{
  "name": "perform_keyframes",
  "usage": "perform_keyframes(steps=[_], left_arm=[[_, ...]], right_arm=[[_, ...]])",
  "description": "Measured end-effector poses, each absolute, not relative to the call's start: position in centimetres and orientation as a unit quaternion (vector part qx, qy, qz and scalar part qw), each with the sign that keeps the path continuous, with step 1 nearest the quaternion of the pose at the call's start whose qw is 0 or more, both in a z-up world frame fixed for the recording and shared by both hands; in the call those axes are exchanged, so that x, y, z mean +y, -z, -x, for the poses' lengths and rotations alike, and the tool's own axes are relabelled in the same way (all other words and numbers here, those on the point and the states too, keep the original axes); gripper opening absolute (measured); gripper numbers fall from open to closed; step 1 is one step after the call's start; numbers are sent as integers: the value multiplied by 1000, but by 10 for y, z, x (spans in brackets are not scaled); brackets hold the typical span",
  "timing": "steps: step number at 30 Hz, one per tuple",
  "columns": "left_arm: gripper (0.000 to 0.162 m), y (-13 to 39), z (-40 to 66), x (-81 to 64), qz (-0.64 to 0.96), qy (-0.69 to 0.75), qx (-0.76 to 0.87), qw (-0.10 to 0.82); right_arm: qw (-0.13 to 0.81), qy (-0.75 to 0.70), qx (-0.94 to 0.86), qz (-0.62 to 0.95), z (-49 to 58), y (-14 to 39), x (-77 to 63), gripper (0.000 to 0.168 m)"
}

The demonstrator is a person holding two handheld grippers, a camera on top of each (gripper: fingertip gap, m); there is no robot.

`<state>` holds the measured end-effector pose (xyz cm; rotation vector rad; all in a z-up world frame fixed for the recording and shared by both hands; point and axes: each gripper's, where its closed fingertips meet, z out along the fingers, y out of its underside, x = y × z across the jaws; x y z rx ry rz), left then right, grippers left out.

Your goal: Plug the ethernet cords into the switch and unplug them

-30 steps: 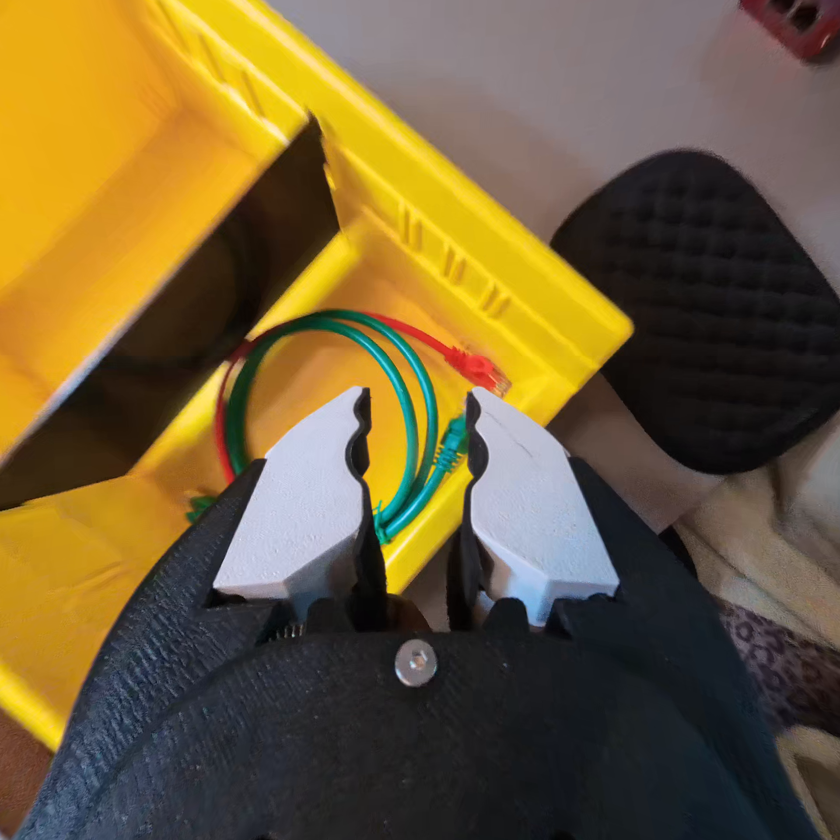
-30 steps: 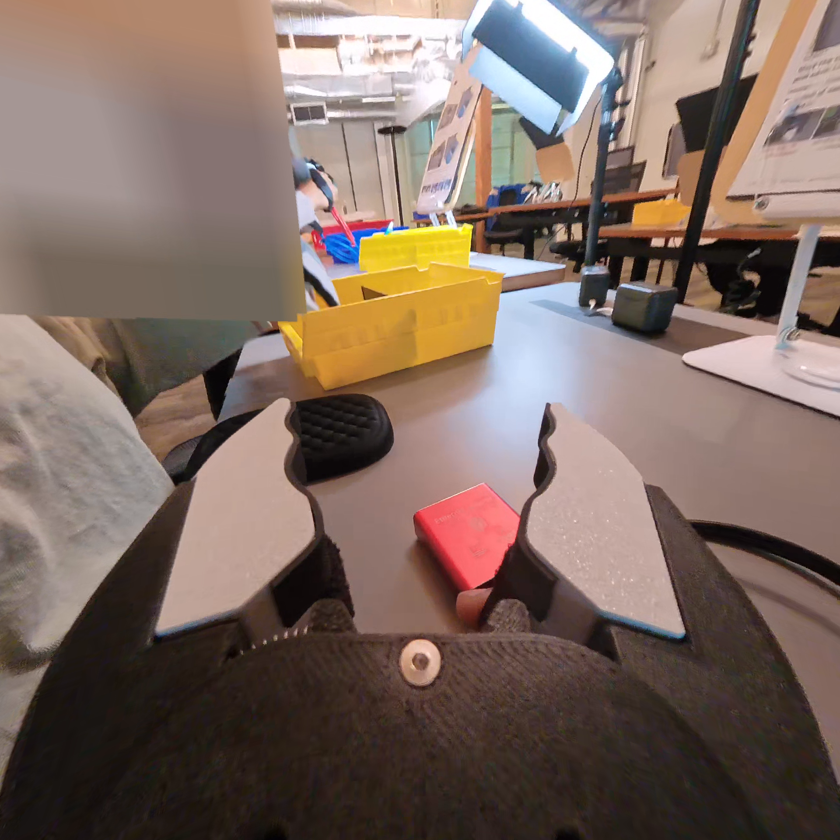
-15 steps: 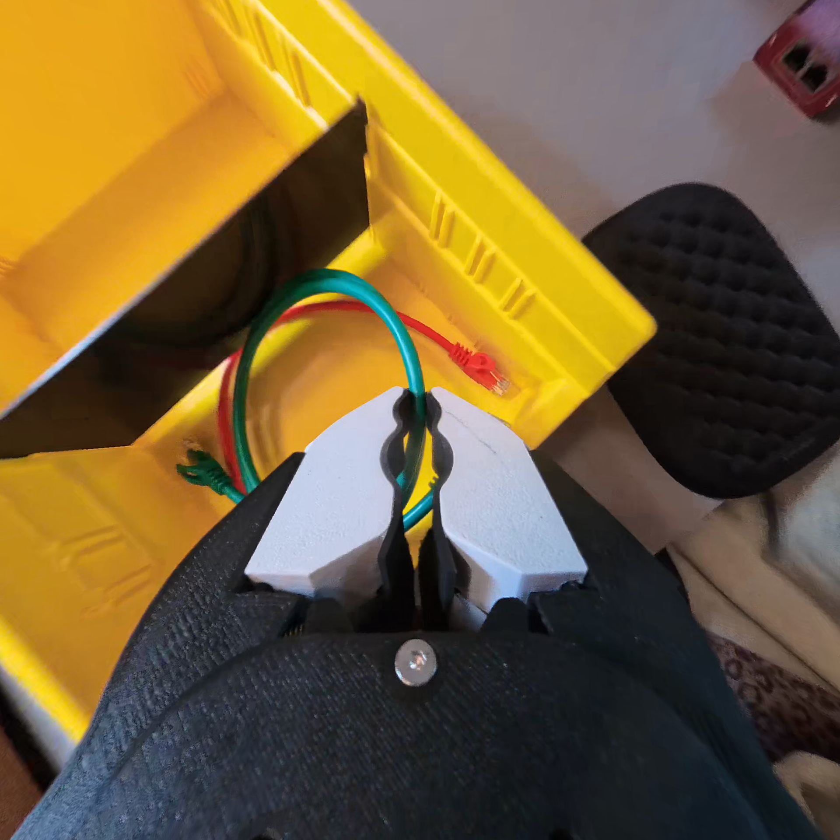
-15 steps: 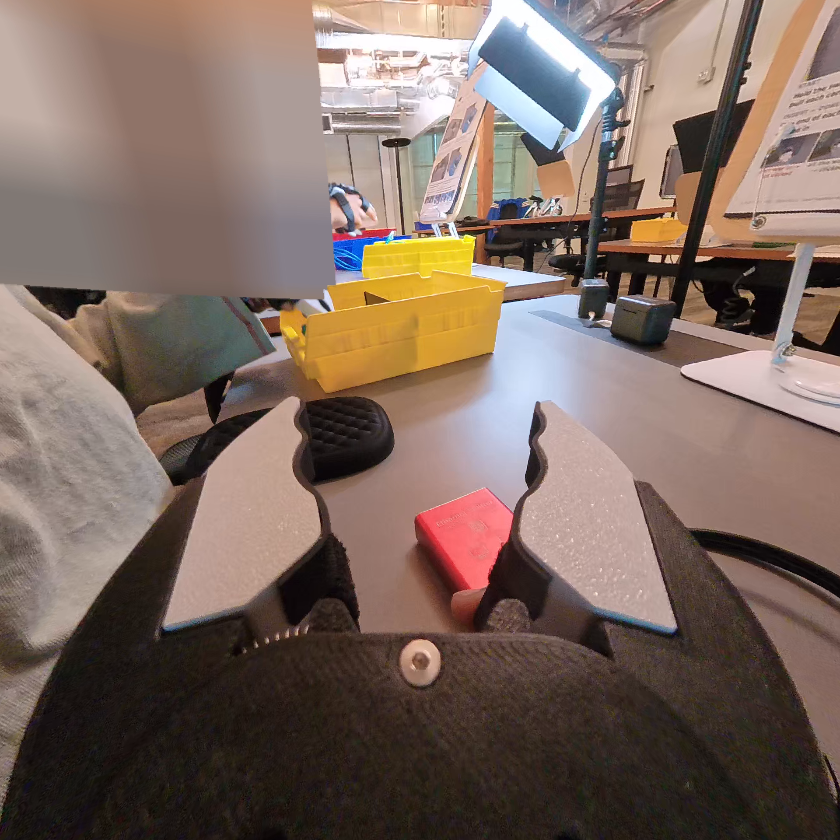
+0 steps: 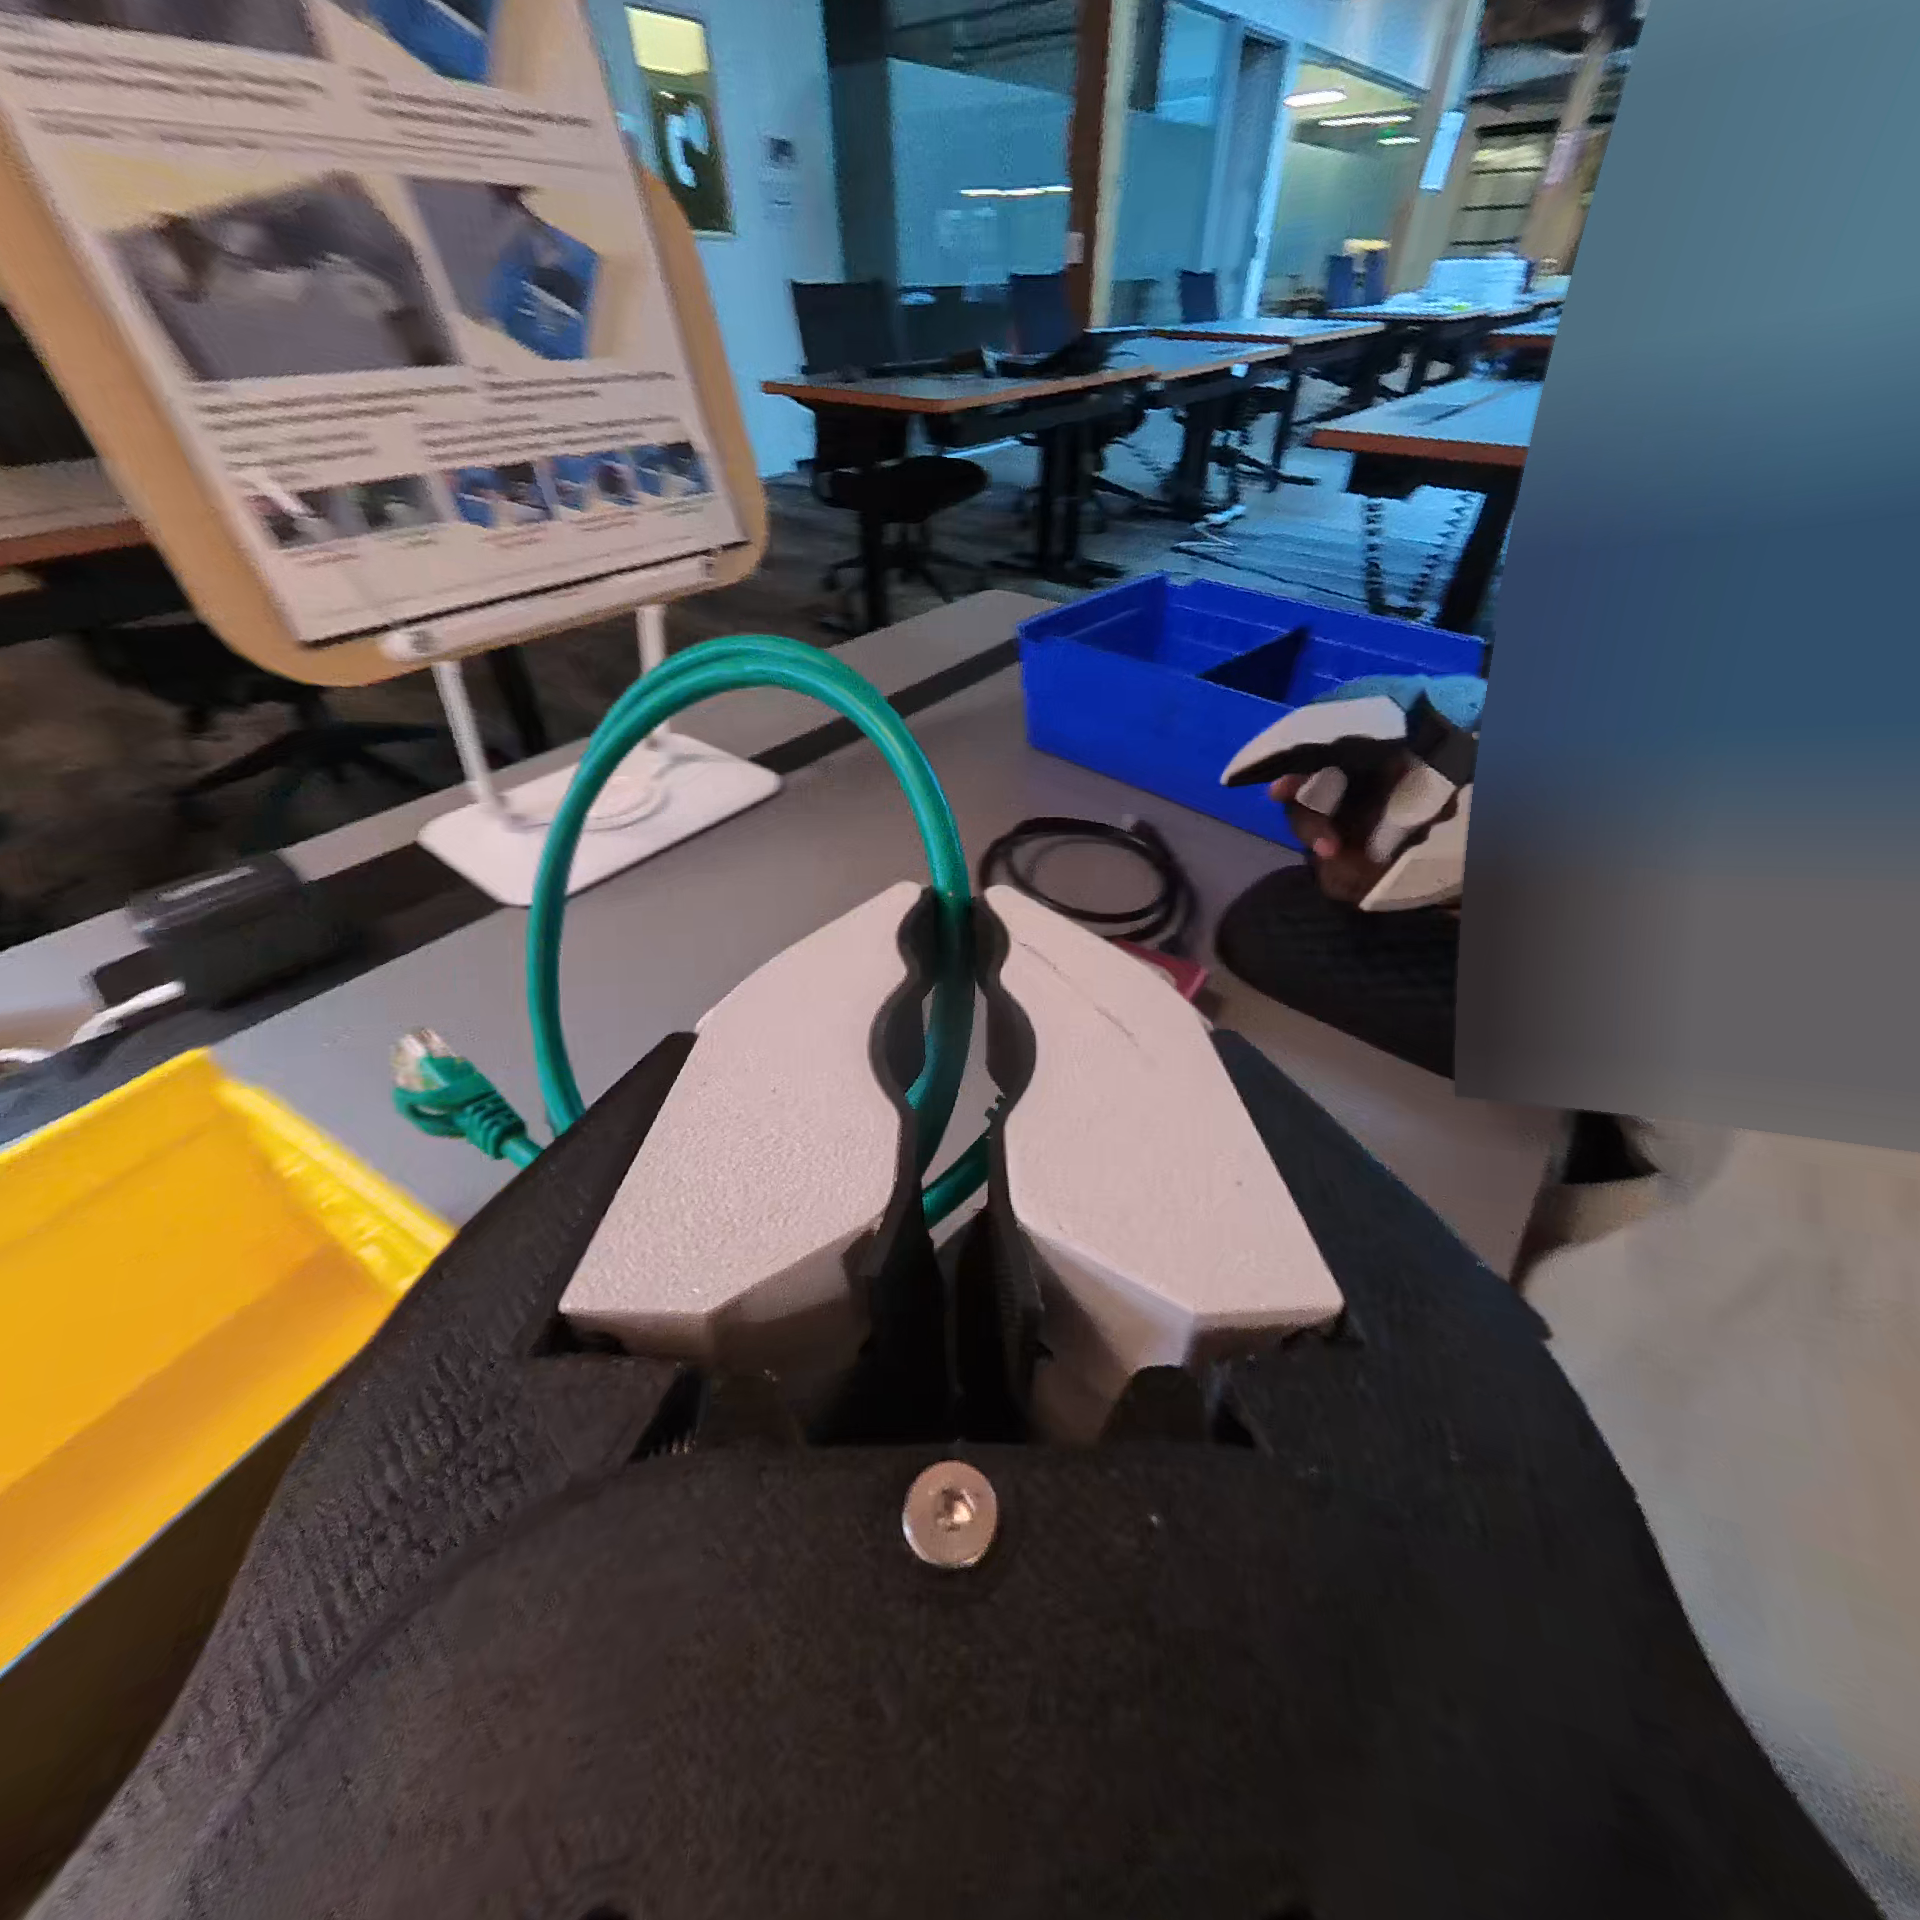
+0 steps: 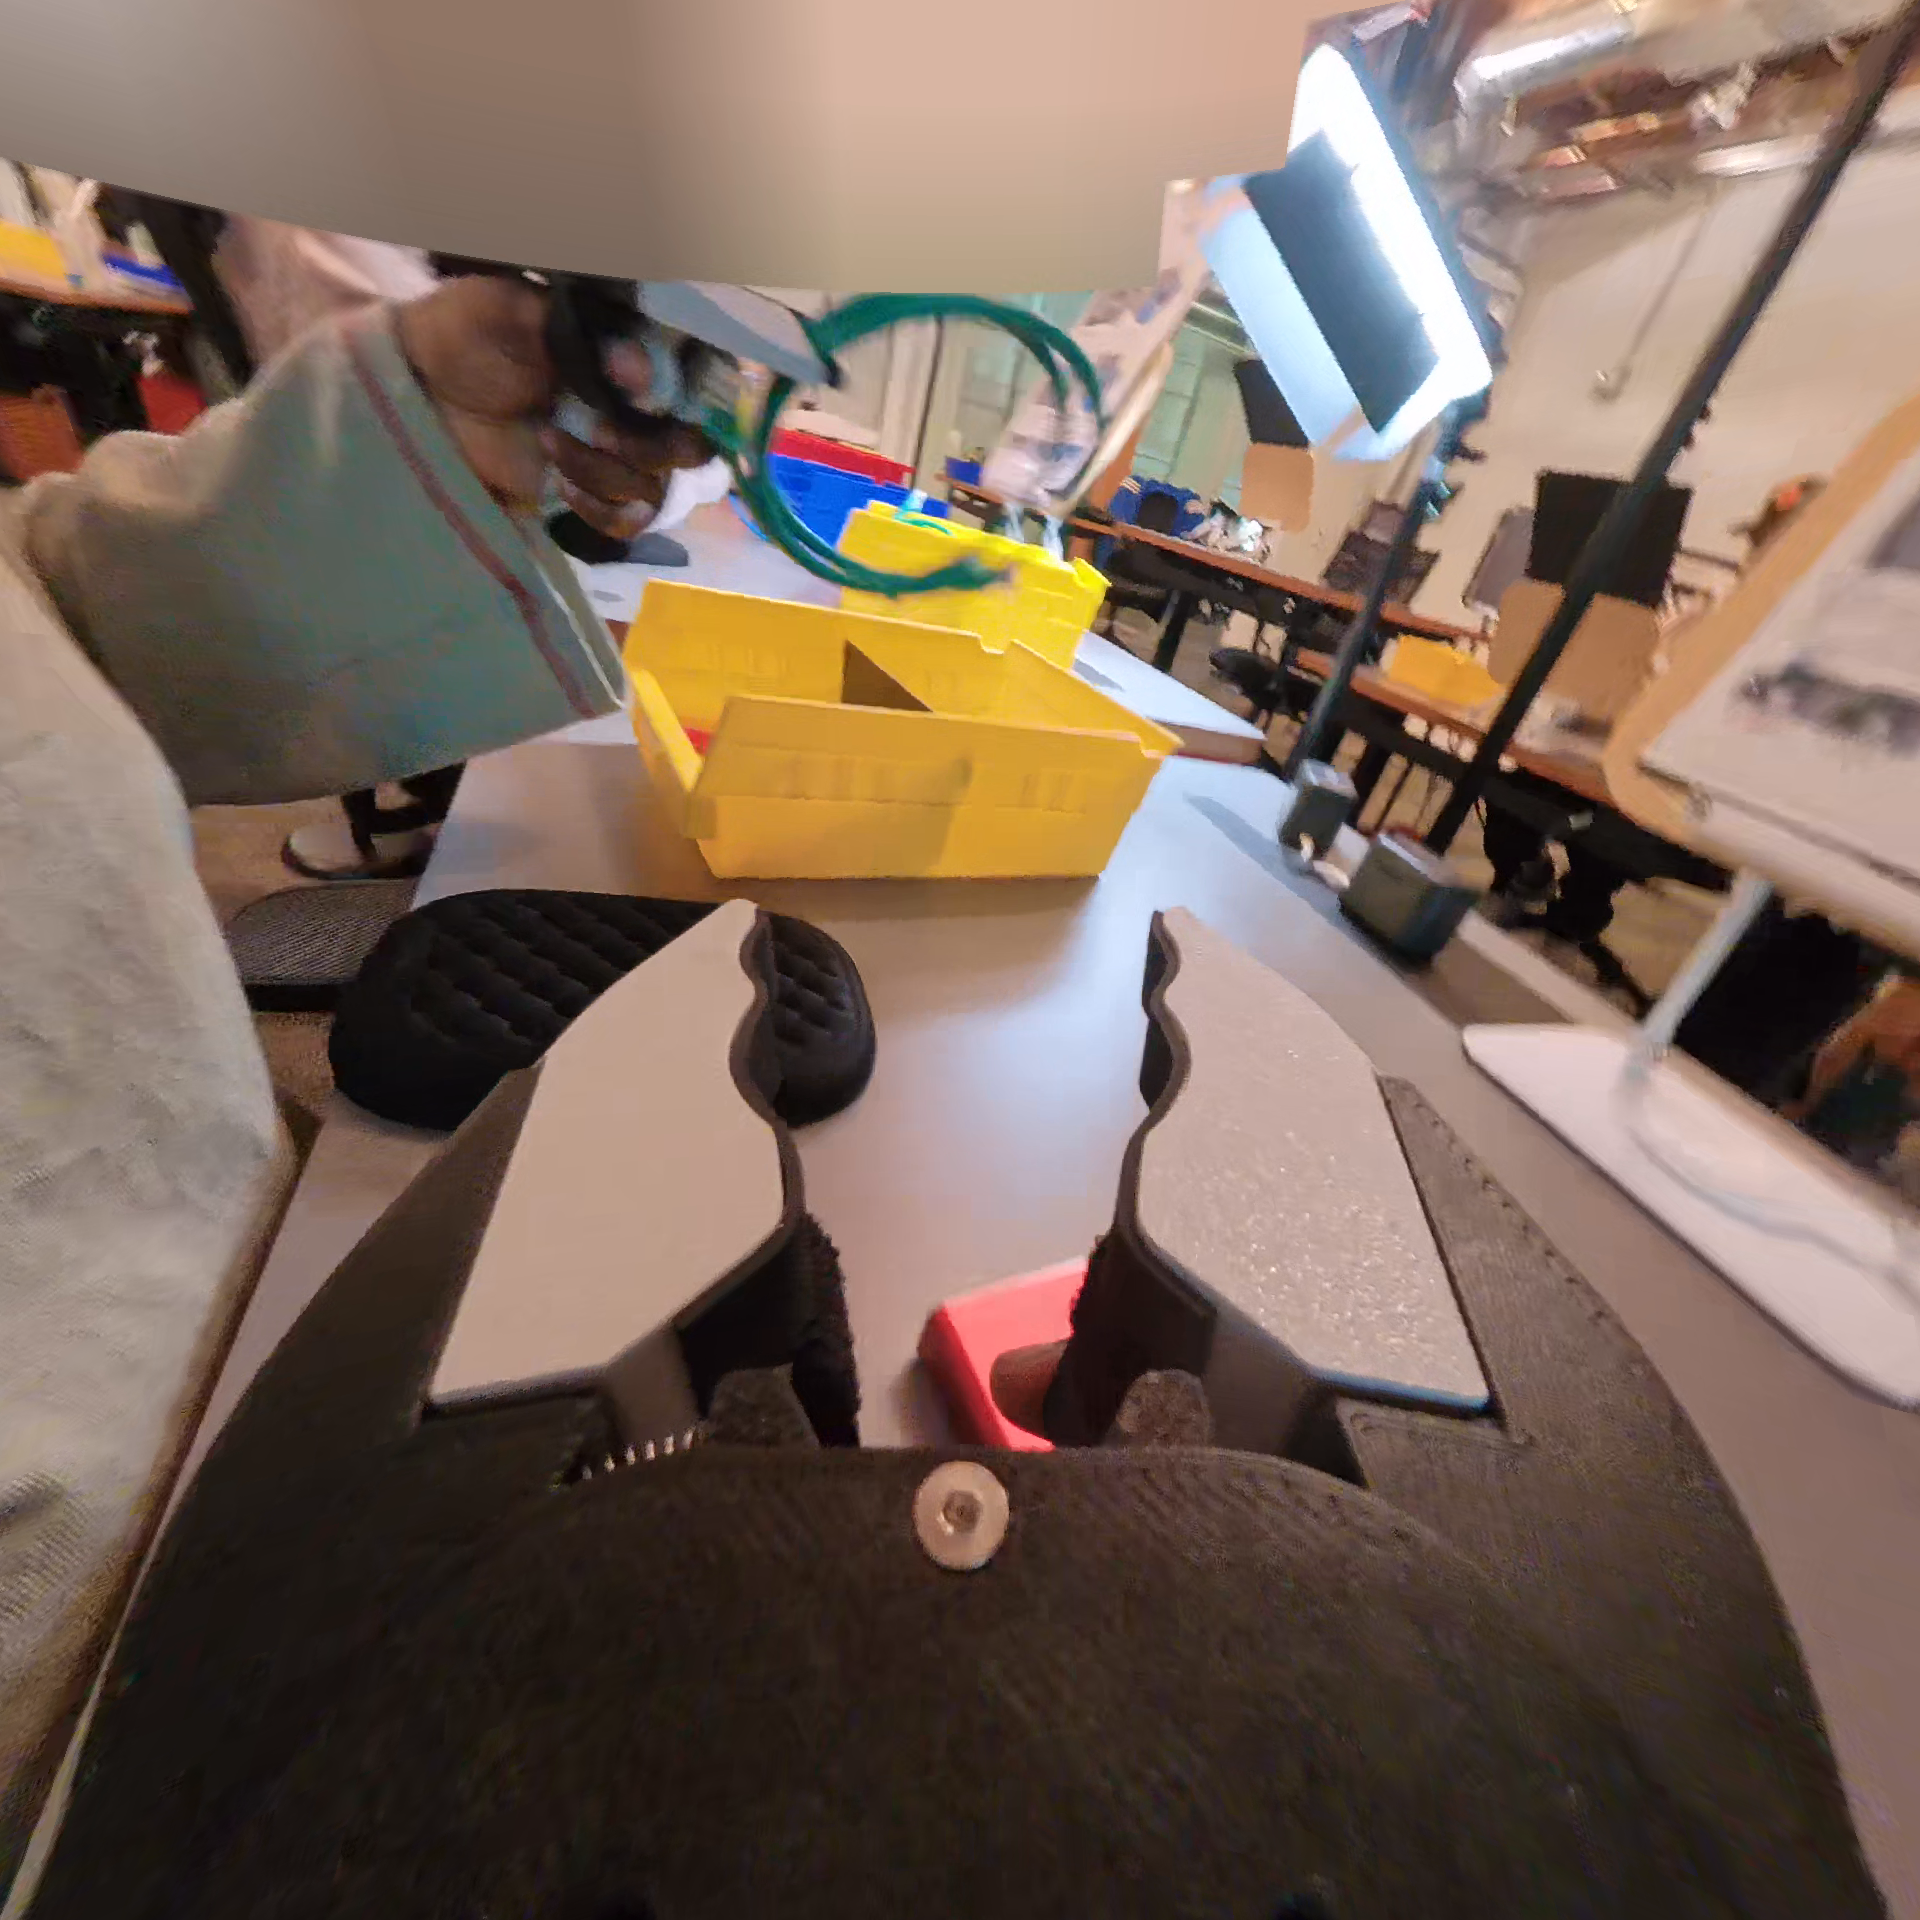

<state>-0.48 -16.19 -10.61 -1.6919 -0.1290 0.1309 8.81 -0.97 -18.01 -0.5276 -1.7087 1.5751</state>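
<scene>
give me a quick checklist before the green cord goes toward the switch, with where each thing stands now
1. Left claw shut on the green ethernet cord: ok, pinched between the fingers.
2. Cord lifted clear of the yellow bin: ok, the right wrist view shows the loop above it.
3. A plug is free to present: ok, the green connector hangs loose left of the claw.
4. Grip near that plug: not ok, the claw holds the coiled middle.
5. Right claw open and empty: ok.
6. Red switch reachable, ports facing the cord: cannot tell, only a corner shows behind the right claw's finger.
</scene>
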Motion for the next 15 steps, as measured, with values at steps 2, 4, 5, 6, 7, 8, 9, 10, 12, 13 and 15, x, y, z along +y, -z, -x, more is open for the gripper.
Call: perform_keyframes(steps=[2, 4, 5, 6, 7, 8, 9, 10, 12, 13, 15], left_arm=[[6, 115, -8, -142, 756, -38, -37, 653], [6, 124, -17, -125, 765, -18, -24, 643], [6, 129, -22, -117, 771, -4, -18, 636], [6, 134, -27, -110, 776, 10, -14, 630], [6, 138, -31, -103, 781, 21, -8, 624], [6, 141, -35, -97, 786, 29, -3, 618], [6, 144, -39, -92, 788, 33, 1, 615], [6, 145, -43, -88, 790, 38, 8, 612], [6, 147, -48, -82, 792, 45, 16, 608], [6, 148, -50, -80, 794, 47, 20, 606], [6, 150, -54, -77, 796, 57, 27, 602]], right_arm=[[380, -605, -682, 154, -94, 167, -34, 64], [389, -602, -689, 104, -99, 154, -58, 61], [390, -607, -688, 82, -103, 148, -69, 56], [389, -610, -688, 61, -106, 143, -80, 52], [392, -607, -690, 43, -107, 140, -89, 49], [401, -595, -696, 28, -107, 140, -96, 47], [417, -573, -706, 21, -103, 142, -100, 45], [435, -545, -717, 19, -97, 146, -101, 42], [456, -500, -736, 14, -85, 155, -102, 37], [458, -491, -741, 14, -82, 158, -104, 36], [447, -491, -748, 13, -80, 161, -108, 34]])
